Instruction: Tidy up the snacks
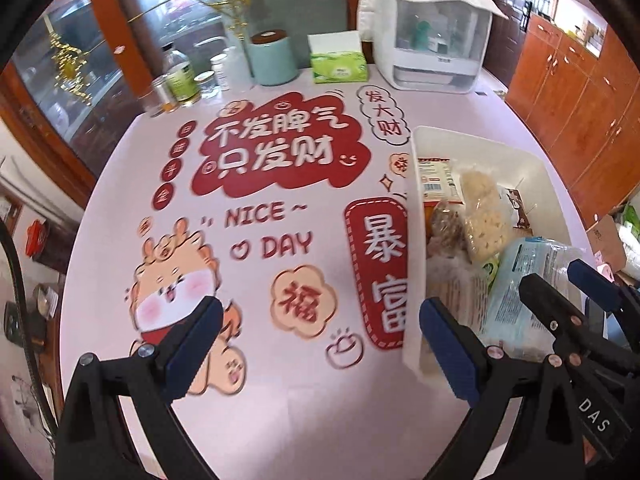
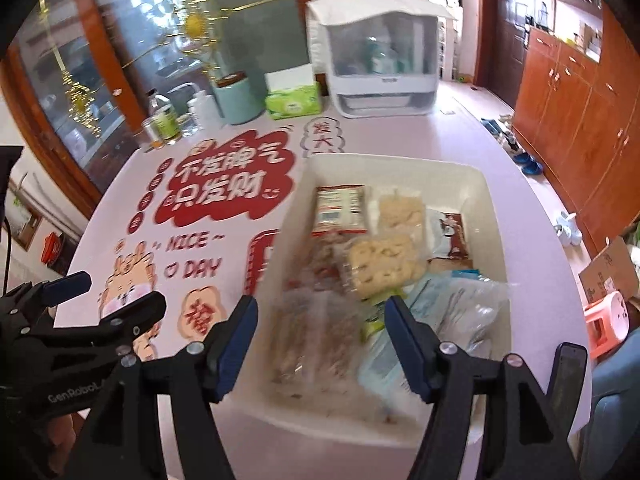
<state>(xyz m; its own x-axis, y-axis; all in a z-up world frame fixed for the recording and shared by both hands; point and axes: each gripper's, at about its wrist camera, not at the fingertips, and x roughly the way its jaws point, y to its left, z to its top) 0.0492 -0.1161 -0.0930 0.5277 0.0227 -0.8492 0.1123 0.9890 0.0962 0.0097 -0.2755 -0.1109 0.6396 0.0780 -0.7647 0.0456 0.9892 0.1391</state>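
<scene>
A white bin [image 2: 496, 216] stands on the pink printed table [image 2: 460, 136] and holds several snack packets: a red-labelled packet [image 2: 340, 208], pale cracker bags [image 2: 384, 264], a brown packet [image 2: 452, 236] and a light blue pack [image 2: 452, 316]. My right gripper [image 2: 320, 344] is open and empty, above the bin's near end. My left gripper [image 1: 320, 340] is open and empty, over the table just left of the bin [image 1: 414, 240]. The right gripper [image 1: 576, 284] also shows in the left wrist view over the blue pack [image 1: 520, 280]. The left gripper [image 2: 108, 300] shows at left in the right wrist view.
At the table's back stand a white lidded appliance [image 1: 432, 40], a green tissue box [image 1: 338, 62], a teal canister [image 1: 272, 56] and several bottles and jars [image 1: 180, 76]. Wooden cabinets [image 2: 568, 92] line the right wall. A pink stool [image 2: 608, 320] and a cardboard box [image 2: 612, 268] sit on the floor at right.
</scene>
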